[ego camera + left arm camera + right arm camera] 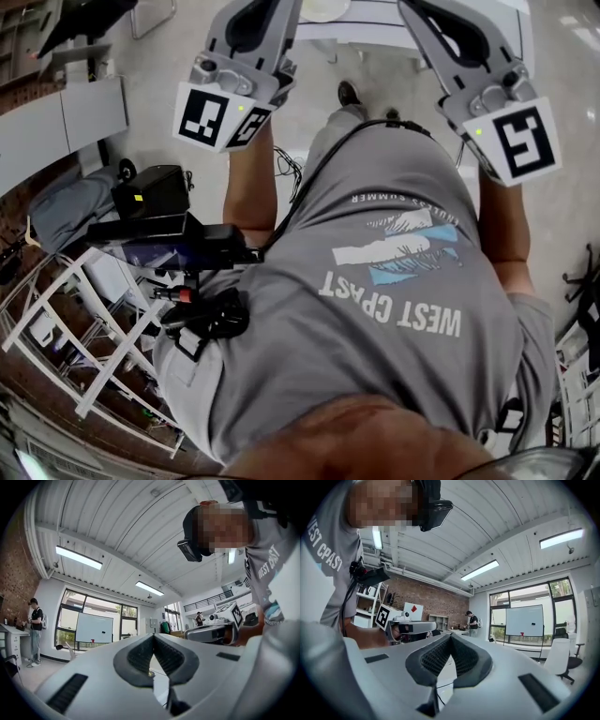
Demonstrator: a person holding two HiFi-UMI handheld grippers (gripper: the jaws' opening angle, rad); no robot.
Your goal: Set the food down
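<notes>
Food is in neither pair of jaws, and no view shows it anywhere, so I cannot say where it lies. The left gripper (pixel 153 637) is clenched, its dark ribbed pads meeting at the tips with nothing between them. The right gripper (pixel 450 638) is pressed together the same way and is also empty. Both point roughly level into the room. Past the left one are a white rectangular whiteboard (pixel 93 627) and tall windows; past the right one, a red brick wall (pixel 436 603).

In the head view the two black-and-white marker cubes (pixel 217 117) sit in front of the person's grey printed T-shirt (pixel 394 281). Beyond the grippers only a cropped edge of a white surface (pixel 375 33) shows.

With both grippers empty, the setting down looks finished or not yet begun. If food has yet to be placed, it would help to get the work surface into view first, then release the jaws before approaching and lower the food until it rests before letting go.
</notes>
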